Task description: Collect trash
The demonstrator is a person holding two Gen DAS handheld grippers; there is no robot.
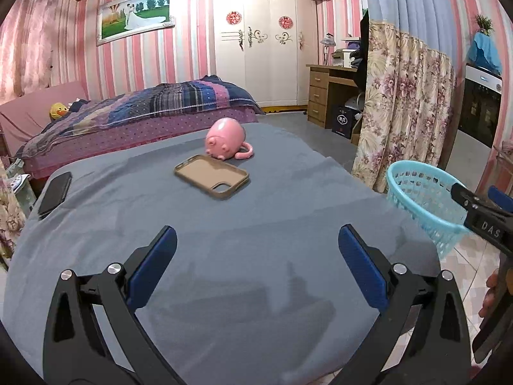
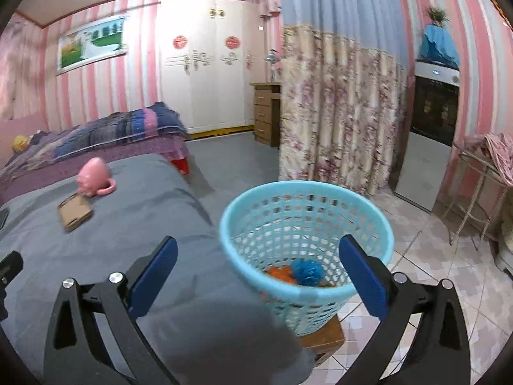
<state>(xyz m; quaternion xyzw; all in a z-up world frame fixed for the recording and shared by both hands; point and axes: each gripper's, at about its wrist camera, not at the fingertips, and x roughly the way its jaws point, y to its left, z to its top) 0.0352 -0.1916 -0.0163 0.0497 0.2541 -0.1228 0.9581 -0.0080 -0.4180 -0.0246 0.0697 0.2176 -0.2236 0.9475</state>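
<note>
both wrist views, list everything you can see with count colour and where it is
table cloth: 1, grey-blue, covering the table
pig mug: 1, pink, lying on its side at the far end of the cloth
phone case: 1, tan, flat just in front of the mug
phone: 1, black, at the cloth's left edge
basket: 1, light blue mesh, on a wooden stool right of the table
crumpled trash: one blue, at least one orange, in the basket
bed: 1, plaid quilt, behind the table
wardrobe: 1, white, back wall
left gripper: open, over the cloth
right gripper: open, at the basket
</note>
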